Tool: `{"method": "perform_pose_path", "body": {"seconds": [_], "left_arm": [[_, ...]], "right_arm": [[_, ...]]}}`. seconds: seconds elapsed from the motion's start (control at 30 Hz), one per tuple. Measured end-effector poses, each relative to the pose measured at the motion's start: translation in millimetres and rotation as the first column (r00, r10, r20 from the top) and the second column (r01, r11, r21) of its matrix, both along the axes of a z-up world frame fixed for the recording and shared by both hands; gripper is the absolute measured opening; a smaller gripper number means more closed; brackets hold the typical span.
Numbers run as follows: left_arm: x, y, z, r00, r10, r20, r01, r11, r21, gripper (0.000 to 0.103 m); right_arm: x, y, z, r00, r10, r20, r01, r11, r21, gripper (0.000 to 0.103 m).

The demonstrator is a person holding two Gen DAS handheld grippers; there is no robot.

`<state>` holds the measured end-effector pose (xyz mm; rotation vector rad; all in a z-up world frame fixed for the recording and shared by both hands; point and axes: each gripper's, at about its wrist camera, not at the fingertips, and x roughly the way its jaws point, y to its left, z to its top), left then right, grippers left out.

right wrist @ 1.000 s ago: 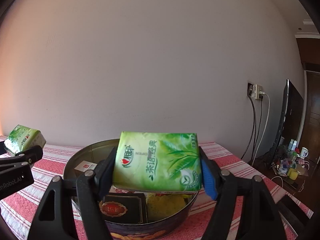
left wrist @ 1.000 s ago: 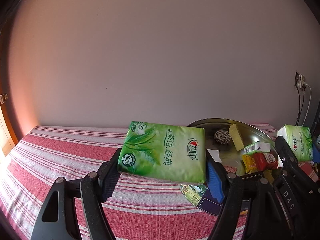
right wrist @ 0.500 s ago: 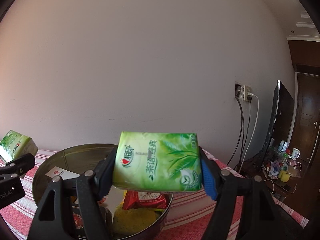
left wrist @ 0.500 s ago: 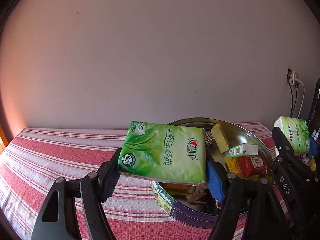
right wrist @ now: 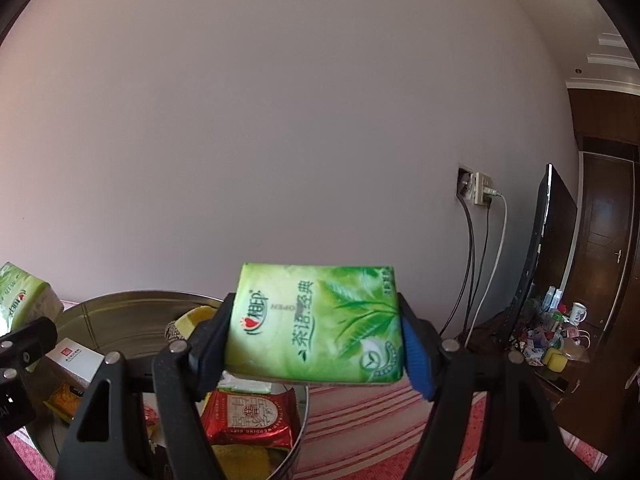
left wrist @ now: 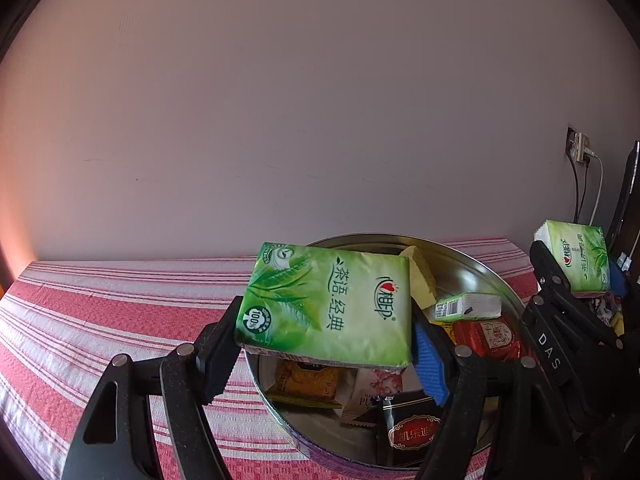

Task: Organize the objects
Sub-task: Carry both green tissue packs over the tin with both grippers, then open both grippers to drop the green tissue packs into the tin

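each gripper, left gripper (left wrist: 326, 350) and right gripper (right wrist: 316, 354), clamps a tissue pack (left wrist: 326, 304) lying crosswise, seemingly near-flat.

Round tin (left wrist: 472, 258): brushed metal, dull sheen inside. Tablecloth (left wrist: 100, 320): woven cloth, coarse, matt. Green tissue pack (left wrist: 328, 308): glossy plastic film, crinkled. Red snack packet (right wrist: 250, 420): shiny foil-like wrap. Yellow sponge (left wrist: 420, 280): porous, matt. Wall (left wrist: 320, 120): smooth matt paint.

Hand-held gripper (right wrist: 316, 346) clamping green tissue pack (right wrist: 314, 326), round tin (right wrist: 132, 312)
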<state>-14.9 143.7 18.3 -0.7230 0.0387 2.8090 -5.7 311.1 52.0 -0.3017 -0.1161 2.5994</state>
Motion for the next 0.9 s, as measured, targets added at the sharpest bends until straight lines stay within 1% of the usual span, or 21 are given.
{"method": "perform_pose_path", "body": {"seconds": [0.1, 0.3, 0.43, 0.7, 0.87, 0.9], "left_arm": [[-8, 7, -2, 1.0, 0.005, 0.018, -0.005, 1.0, 0.0, 0.076], [-22, 20, -7, 0.999, -0.001, 0.043, 0.002, 1.0, -0.029, 0.076], [-30, 25, -10, 0.998, 0.012, 0.058, -0.009, 0.999, -0.046, 0.076], [-49, 27, -15, 0.993, 0.039, 0.11, -0.033, 0.998, -0.057, 0.076], [-55, 33, -22, 0.989, 0.041, 0.141, -0.028, 0.996, -0.091, 0.076], [-56, 34, -23, 0.989, 0.042, 0.145, -0.028, 0.995, -0.097, 0.076]], "right_arm": [[-9, 6, -3, 1.0, 0.001, 0.015, 0.0, 1.0, -0.015, 0.074], [-27, 13, -7, 0.999, 0.026, 0.045, -0.024, 0.999, -0.03, 0.074], [-38, 17, -11, 0.993, 0.086, 0.084, -0.078, 0.992, -0.098, 0.074], [-48, 23, -16, 0.979, 0.151, 0.141, -0.124, 0.975, -0.186, 0.074], [-53, 17, -22, 0.967, 0.168, 0.194, -0.132, 0.974, -0.185, 0.074], [-52, 18, -21, 0.967, 0.166, 0.192, -0.132, 0.975, -0.181, 0.074]]}}
